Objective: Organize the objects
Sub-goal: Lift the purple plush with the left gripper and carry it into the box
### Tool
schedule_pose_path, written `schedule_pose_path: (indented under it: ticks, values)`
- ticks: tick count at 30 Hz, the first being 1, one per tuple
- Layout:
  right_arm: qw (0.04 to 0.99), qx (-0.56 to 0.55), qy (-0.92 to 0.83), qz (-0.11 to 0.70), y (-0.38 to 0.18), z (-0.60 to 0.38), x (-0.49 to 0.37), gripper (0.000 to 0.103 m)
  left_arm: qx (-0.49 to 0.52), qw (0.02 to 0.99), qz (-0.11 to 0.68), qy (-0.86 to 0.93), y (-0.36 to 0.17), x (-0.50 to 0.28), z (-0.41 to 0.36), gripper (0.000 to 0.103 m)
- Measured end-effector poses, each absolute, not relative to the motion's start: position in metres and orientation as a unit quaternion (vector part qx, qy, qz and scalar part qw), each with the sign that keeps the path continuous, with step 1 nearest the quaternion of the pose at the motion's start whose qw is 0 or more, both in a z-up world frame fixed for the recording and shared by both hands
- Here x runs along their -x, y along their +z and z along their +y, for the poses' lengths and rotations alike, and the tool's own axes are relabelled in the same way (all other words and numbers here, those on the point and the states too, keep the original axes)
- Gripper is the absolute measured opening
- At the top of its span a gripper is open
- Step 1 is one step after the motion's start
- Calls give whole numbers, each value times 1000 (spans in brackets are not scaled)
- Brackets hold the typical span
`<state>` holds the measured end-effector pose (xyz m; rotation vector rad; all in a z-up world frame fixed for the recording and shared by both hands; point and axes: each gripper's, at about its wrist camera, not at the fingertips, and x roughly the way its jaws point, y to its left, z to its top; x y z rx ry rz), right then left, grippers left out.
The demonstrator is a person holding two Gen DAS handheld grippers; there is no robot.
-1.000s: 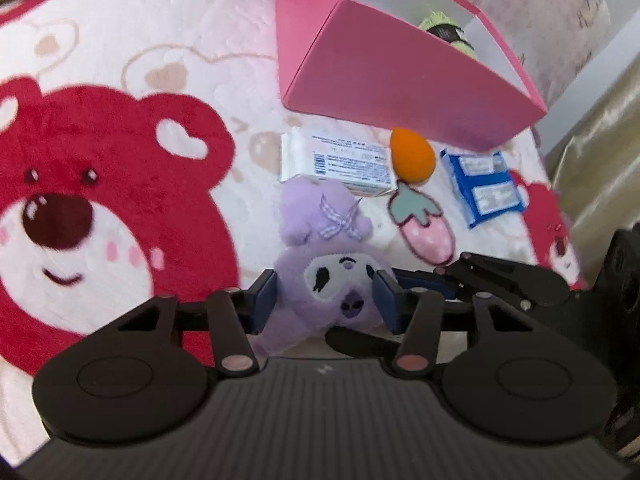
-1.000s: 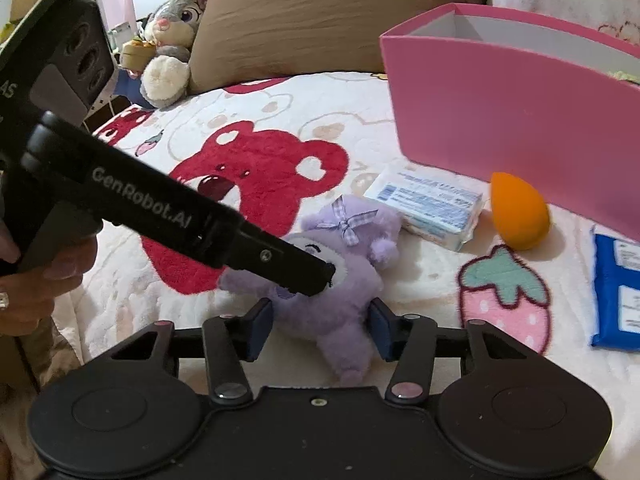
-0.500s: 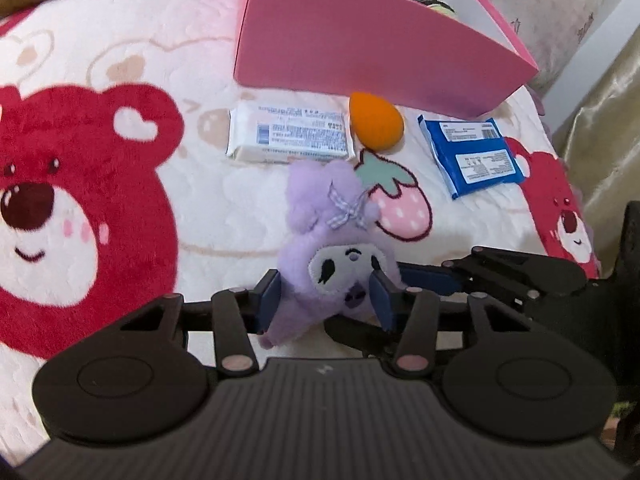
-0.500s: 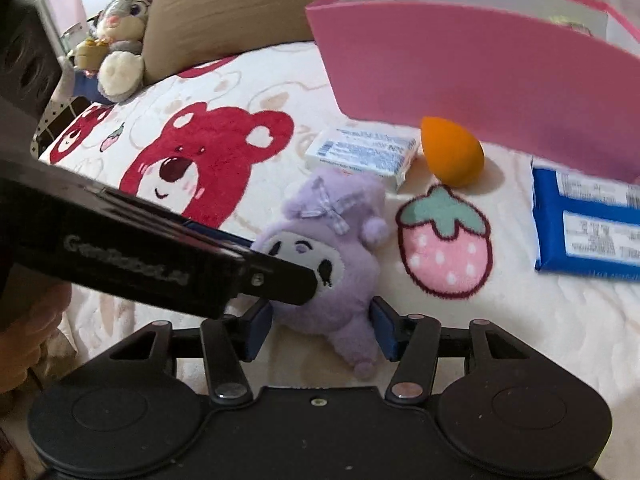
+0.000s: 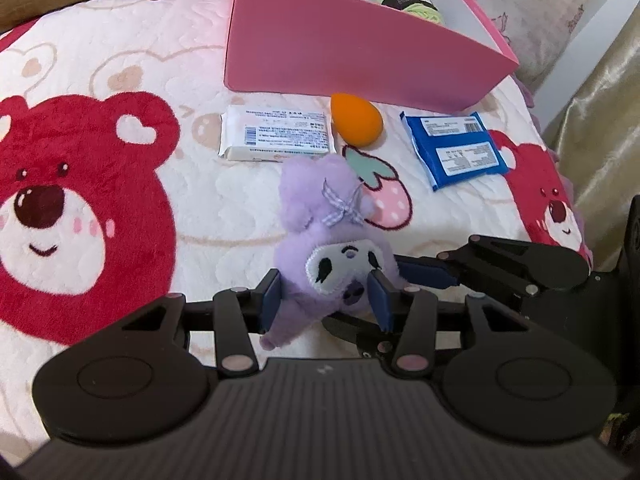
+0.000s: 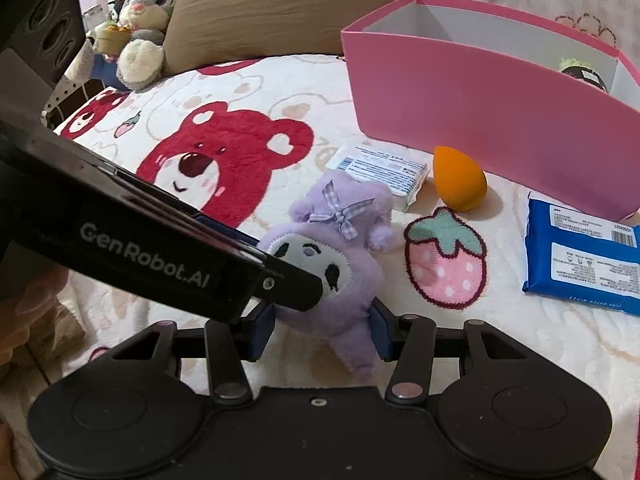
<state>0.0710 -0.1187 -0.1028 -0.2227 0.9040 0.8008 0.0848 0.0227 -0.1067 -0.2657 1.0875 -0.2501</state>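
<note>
A purple plush toy [image 5: 328, 236] with a white face and a checked bow is held by both grippers above the bear-print blanket. My left gripper [image 5: 326, 300] is shut on its lower body. My right gripper [image 6: 320, 326] is shut on it from the other side; the plush [image 6: 336, 248] shows there too, with the left gripper's arm [image 6: 160, 256] crossing in front. A pink box [image 5: 360, 52] stands behind, with a green-and-black item [image 5: 412, 2] inside. On the blanket lie a white pack [image 5: 276, 138], an orange sponge [image 5: 356, 120] and a blue pack [image 5: 456, 152].
The blanket [image 5: 80, 184] has a large red bear print and a strawberry print [image 5: 384, 196]. A brown pillow [image 6: 280, 4] and a grey rabbit plush [image 6: 144, 32] sit at the far left in the right wrist view. A curtain [image 5: 600, 120] hangs at the right edge.
Both grippers have lifted the purple plush and pulled back; the pink box and the items in front of it now sit farther off and more of the box's inside shows.
</note>
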Motion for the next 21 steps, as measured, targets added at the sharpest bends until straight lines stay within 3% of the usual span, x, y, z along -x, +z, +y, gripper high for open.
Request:
schedule_pose_path:
  ticks: [21]
  values:
    - [835, 125, 358, 398, -29, -117, -16, 55, 73, 839, 524, -124, -29, -39, 12, 46]
